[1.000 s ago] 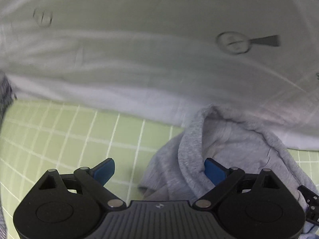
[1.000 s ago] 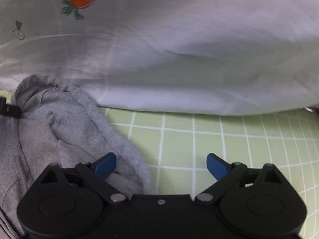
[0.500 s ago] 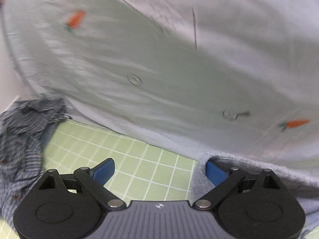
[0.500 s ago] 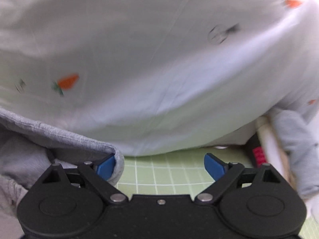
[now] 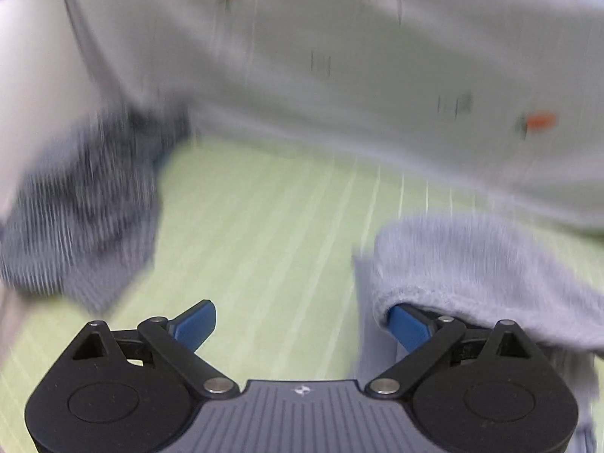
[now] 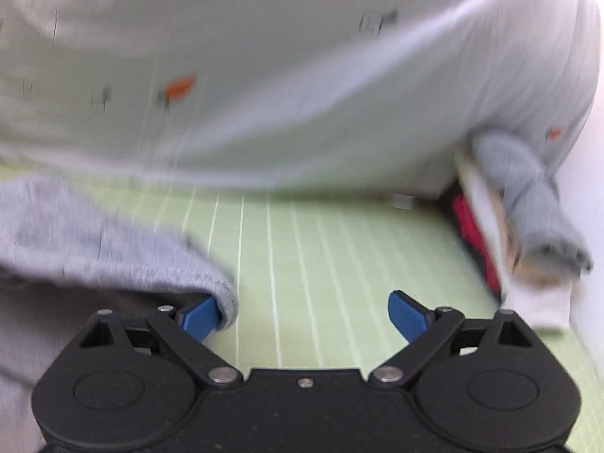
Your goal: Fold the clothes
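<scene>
Left wrist view, motion-blurred: a green grid mat (image 5: pixel 271 226) lies bare between a striped dark-blue garment (image 5: pixel 83 219) heaped at its left edge and a grey sweatshirt (image 5: pixel 483 264) bunched at its right, with a white carrot-print cloth (image 5: pixel 339 56) draped across the mat's far side. Open mat runs from the near edge up to that cloth. Left gripper (image 5: pixel 302 324) hovers low over the mat, jaws spread wide and gripping nothing; the sweatshirt's hemmed edge drapes over its right blue fingertip (image 5: pixel 407 326), while the left fingertip stands clear above bare mat

Right wrist view: the same mat (image 6: pixel 339 249) shows free room down its middle, bounded on the far side by the white cloth (image 6: pixel 264 75) and on the right edge by a grey sleeve (image 6: pixel 528 196) resting over a pale bar, with something red (image 6: pixel 472 226) beside it, too blurred to identify. Right gripper (image 6: pixel 304 317) is held level above the mat, jaws likewise parted and unloaded; the grey sweatshirt (image 6: pixel 94 234) sits at the mat's left, its stitched hem curling over the left blue fingertip (image 6: pixel 200 319). Sweatshirt fabric appears soft, crumpled and unfolded, spanning the space between the two grippers
</scene>
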The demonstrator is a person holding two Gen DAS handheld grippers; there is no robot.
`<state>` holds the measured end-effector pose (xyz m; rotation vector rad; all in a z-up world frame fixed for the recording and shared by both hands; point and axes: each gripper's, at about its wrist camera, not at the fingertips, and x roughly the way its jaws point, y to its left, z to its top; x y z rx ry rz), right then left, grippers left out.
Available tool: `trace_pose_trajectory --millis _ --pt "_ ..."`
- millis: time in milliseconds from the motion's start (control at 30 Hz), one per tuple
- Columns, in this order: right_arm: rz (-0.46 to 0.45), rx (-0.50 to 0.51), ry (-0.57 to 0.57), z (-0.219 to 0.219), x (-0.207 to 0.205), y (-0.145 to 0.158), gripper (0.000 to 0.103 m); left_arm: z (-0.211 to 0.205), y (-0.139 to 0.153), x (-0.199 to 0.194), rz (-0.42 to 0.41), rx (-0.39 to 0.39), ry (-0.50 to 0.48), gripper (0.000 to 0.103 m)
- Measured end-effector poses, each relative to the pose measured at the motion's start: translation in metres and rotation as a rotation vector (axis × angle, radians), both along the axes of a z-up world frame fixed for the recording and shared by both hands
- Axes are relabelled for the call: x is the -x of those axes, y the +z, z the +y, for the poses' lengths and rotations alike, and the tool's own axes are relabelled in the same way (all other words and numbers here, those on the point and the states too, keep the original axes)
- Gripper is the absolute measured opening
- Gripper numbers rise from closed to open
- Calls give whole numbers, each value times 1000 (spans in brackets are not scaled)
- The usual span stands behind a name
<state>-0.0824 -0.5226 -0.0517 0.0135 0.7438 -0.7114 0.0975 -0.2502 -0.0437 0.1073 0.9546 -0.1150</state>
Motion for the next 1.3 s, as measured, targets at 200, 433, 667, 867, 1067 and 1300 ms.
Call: trace_pose_trajectory --millis 200,433,667,867,1067,1300 --pt "-4 -131 40 11 12 -1 95 4 -5 24 68 106 -109 97" --pt "7 -231 52 3 -15 -22 98 -2 -35 1 149 48 -55 98" --pt "-28 -331 134 -1 -10 -15 96 17 -14 2 129 122 -39 98" --pt "-16 -393 142 8 40 -2 99 43 14 39 70 115 -83 98" --pt "36 -444 128 28 105 -14 100 77 0 97 131 59 -106 98" --pt "123 -501 60 46 155 -51 100 98 -41 152 296 38 -105 98"
